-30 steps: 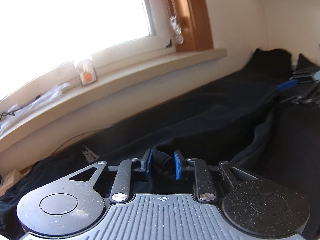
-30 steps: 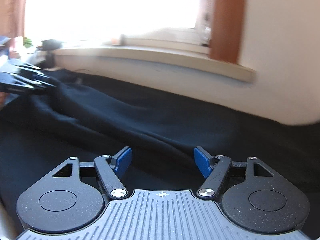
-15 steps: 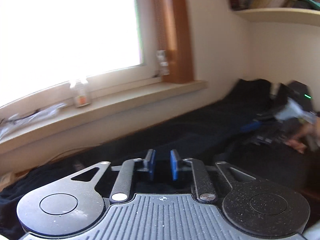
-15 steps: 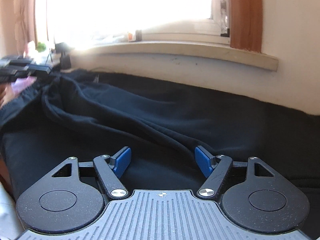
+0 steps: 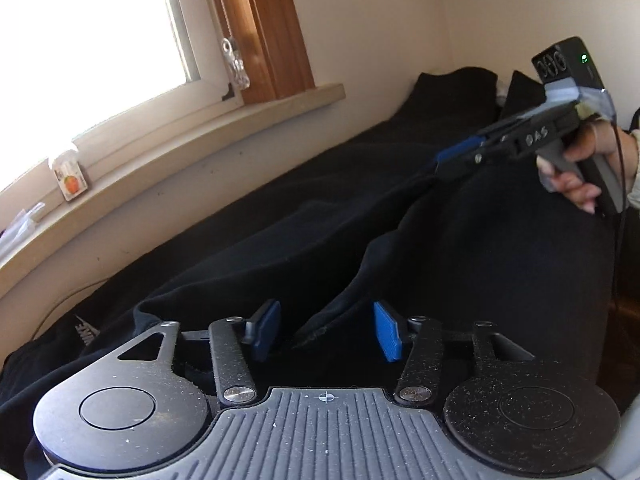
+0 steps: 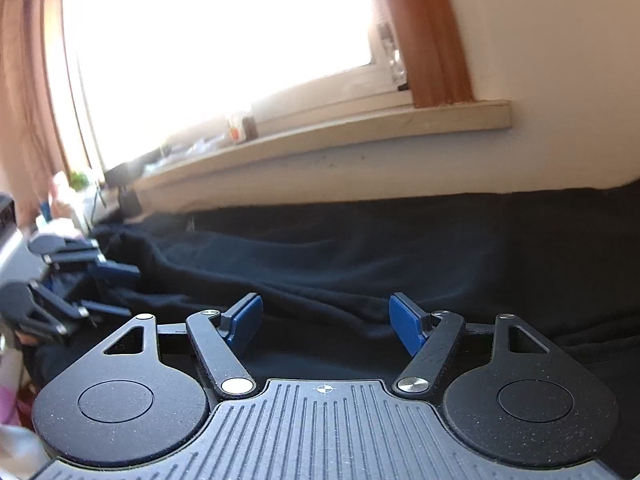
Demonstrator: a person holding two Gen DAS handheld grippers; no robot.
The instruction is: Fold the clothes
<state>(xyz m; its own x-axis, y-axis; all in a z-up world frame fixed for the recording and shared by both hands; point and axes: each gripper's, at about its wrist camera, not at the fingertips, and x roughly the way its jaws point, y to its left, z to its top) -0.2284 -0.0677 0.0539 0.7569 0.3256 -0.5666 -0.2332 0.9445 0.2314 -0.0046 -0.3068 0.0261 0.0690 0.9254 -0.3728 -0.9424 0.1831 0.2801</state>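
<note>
One black fabric garment [image 5: 320, 216] lies spread and rumpled on the dark surface below the pale wooden windowsill [image 5: 192, 132], with two hand-held grippers over it. The left hand-held gripper [image 5: 326, 330] is opening, a fold between its blue pads; the right hand-held gripper [image 6: 326, 322] stands spread over cloth. Only the left wrist view shows the person's hand [image 5: 576, 168] and a white logo [image 5: 86, 330]

left gripper [image 5: 326, 330]: black linkage arms, blue pads, silver pivot screws; ribbed grey deck with a small crosshair mark; round black discs at 7 and 5 o'clock, dust-flecked.
right gripper [image 6: 326, 328]: same build; blue pads, black arms, two silver screws, ribbed grey deck with crosshair.
right gripper, seen from left wrist [image 5: 460, 158]: grey pistol handle, raised lettering on body, black box with green light on top, thin black cable at 3 o'clock.
hand [image 5: 580, 160]: pale cuff at wrist.
</note>
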